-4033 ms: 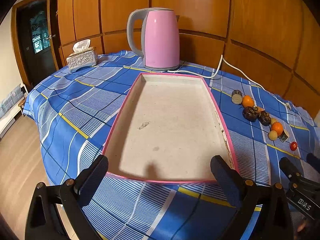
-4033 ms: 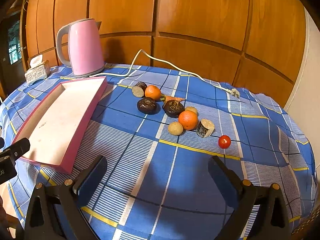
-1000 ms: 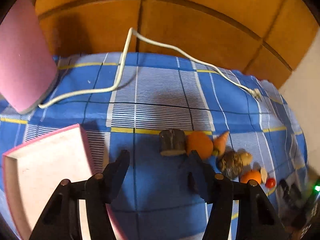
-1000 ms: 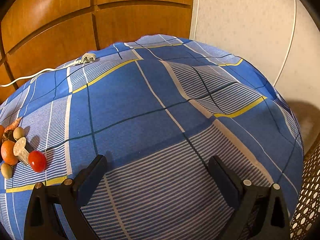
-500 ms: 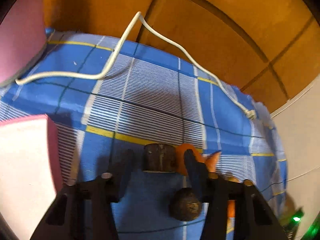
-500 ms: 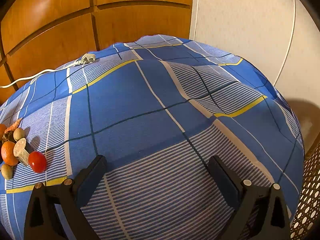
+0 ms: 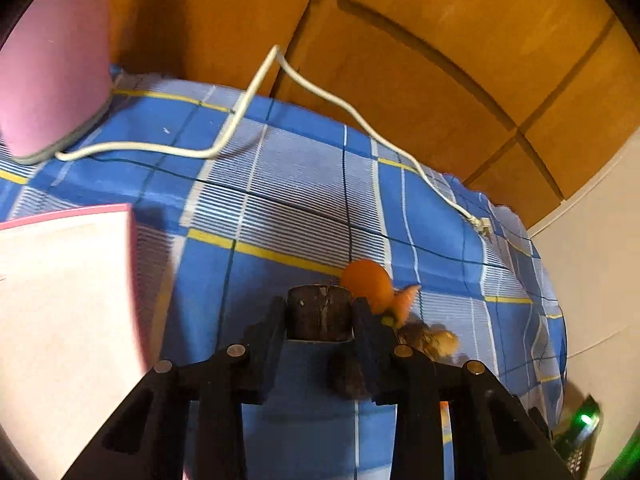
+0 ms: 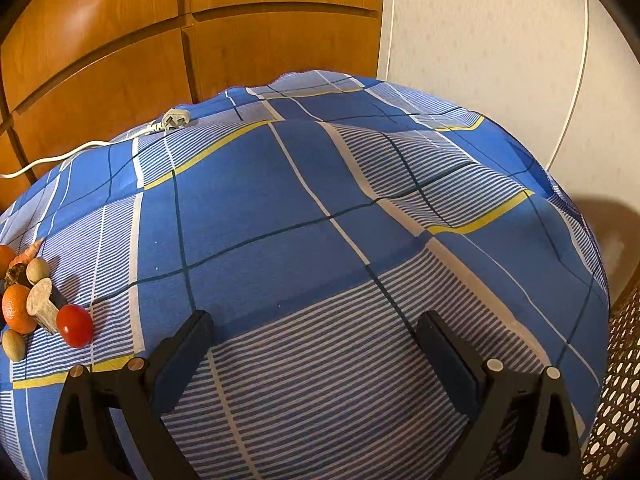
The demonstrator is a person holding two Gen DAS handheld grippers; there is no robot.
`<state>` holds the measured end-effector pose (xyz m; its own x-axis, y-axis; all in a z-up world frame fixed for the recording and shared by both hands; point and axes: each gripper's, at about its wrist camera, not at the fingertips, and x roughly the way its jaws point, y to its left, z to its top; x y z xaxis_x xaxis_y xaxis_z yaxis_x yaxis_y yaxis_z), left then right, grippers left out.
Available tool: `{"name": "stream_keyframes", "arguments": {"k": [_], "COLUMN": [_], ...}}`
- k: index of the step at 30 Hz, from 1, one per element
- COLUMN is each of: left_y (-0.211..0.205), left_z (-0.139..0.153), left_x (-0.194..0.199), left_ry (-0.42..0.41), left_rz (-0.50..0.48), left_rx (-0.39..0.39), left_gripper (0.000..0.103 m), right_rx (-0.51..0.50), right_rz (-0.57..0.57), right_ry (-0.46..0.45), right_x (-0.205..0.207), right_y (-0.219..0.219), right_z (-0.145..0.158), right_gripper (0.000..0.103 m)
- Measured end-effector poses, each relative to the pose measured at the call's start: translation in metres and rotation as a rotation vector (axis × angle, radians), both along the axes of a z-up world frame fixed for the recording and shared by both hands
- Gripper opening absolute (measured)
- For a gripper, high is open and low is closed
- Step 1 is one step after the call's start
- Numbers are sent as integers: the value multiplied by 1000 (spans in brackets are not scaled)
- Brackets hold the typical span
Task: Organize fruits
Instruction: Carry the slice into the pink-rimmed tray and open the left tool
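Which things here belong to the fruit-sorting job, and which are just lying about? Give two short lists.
Job: tray; dark stub between the left gripper fingers; orange; carrot; tomato; second orange; right gripper, open over bare cloth.

Lying about: kettle; cord; plug; tablecloth.

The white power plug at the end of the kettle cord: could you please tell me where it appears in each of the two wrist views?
Left wrist view: the white power plug lies right of centre on the blue checked tablecloth, near the far edge.
Right wrist view: it lies upper left, at the cloth's far edge below the wood panelling.
Shared landmark: the small carrot, also at the far left.
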<state>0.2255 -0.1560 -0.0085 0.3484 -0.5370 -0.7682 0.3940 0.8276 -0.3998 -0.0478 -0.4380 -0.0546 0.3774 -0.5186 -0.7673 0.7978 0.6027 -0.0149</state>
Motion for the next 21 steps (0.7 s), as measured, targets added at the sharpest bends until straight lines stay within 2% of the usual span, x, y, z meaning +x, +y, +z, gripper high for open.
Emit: {"name": "stream_keyframes", "arguments": {"k": [5, 11, 15, 19, 21], "left_y": [41, 101, 135, 157, 166], "left_z": [26, 40, 30, 10, 3], "left_x": [-37, -79, -102, -117, -121], "left_ry": [-44, -79, -102, -118, -119], "left_rz": [49, 143, 202, 253, 281], "left_rx": [-15, -3, 29, 118, 133], "left_gripper": [34, 34, 34, 34, 34], "right_rx": [0, 1, -1, -1, -1], "right_rz": [0, 0, 0, 0, -1], "right_ry": [0, 0, 3, 3, 4], "right_x": [0, 0, 0, 0, 0], "right_y": [0, 0, 0, 0, 0], "right_z": [0, 0, -1, -1, -1], "right_gripper": [103, 103, 103, 103, 103]}}
